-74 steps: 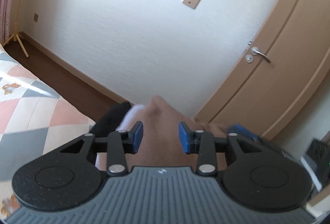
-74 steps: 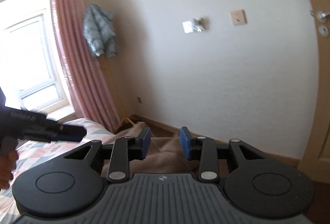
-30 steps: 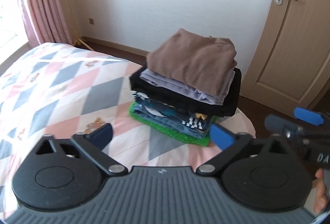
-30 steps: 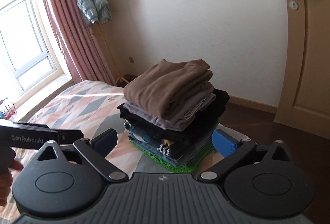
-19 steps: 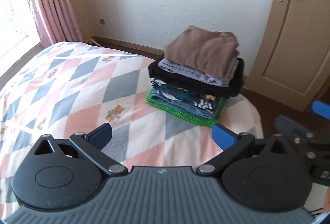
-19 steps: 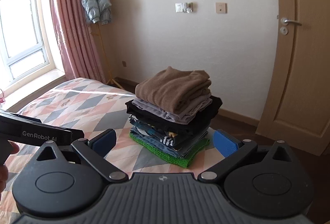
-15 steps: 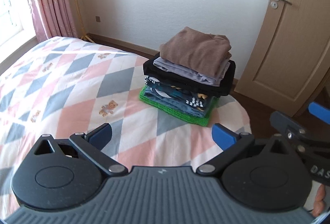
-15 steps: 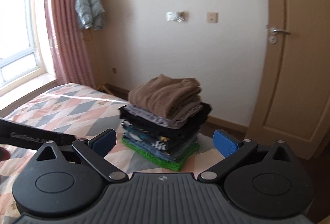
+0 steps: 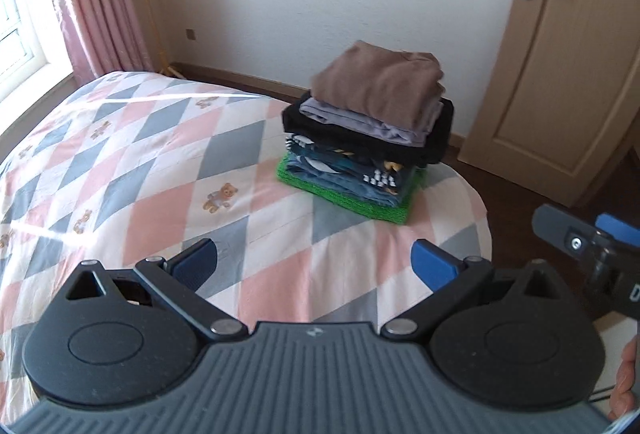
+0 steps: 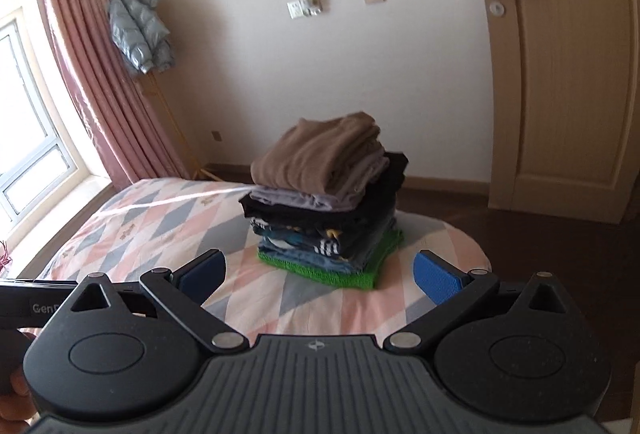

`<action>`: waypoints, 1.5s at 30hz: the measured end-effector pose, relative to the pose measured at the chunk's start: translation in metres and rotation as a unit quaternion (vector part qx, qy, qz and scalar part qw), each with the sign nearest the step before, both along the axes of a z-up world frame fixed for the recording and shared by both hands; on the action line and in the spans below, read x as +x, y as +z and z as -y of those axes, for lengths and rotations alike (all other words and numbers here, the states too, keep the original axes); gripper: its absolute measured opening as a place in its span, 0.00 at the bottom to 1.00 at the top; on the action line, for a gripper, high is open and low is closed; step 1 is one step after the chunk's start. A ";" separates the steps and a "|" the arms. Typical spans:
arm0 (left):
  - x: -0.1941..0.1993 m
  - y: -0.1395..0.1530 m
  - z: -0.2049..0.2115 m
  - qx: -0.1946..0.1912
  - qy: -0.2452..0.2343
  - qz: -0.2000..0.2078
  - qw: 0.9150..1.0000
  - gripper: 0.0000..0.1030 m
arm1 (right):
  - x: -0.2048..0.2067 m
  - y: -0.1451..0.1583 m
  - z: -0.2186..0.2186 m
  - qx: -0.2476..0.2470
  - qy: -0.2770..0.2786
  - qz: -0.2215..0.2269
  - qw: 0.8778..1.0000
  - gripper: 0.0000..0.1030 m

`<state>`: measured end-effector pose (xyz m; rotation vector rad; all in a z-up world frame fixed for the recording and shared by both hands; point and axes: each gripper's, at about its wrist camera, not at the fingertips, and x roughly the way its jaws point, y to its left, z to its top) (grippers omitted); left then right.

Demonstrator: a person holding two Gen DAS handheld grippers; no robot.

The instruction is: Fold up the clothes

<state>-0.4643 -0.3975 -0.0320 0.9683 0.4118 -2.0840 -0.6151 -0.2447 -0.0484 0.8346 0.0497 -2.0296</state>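
Backed off the folded stack [image 9: 366,138], both claws, left [image 9: 314,266] and right [image 10: 320,274], gape empty, well short of it.

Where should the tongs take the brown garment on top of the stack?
Probably the brown garment by its rounded folded edge facing the cameras, approached from the near side: that edge overhangs the grey layer, giving an open pair of tongs something to close on.

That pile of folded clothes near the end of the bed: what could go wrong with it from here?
1. The pile of clothes is tall, and the brown top overhangs the narrower layers below; a nudge might tip it.
2. It sits near the rounded corner of the bed, so anything sliding off may land on the floor.
3. Both grippers have open jaws and hold nothing, so nothing steadies it.
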 end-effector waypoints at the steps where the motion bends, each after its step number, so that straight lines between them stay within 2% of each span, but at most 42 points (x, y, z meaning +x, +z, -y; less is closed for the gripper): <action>1: -0.003 -0.002 -0.001 -0.001 -0.001 0.004 1.000 0.99 | -0.001 -0.001 -0.001 0.004 -0.003 0.000 1.000 1.00; 16: -0.039 -0.025 0.010 0.014 -0.016 0.030 0.999 0.99 | -0.016 -0.017 0.009 0.046 -0.010 -0.008 0.999 1.00; 31: -0.069 -0.052 0.041 0.038 -0.016 0.051 0.998 0.99 | -0.047 -0.042 0.041 0.080 -0.002 0.013 0.997 1.00; 40: -0.090 -0.059 0.066 0.040 -0.010 0.055 0.998 0.99 | -0.069 -0.047 0.063 0.091 -0.002 0.013 0.996 1.00; 45: -0.095 -0.061 0.077 0.037 -0.006 0.042 0.998 0.99 | -0.079 -0.051 0.073 0.096 -0.003 0.017 0.995 1.00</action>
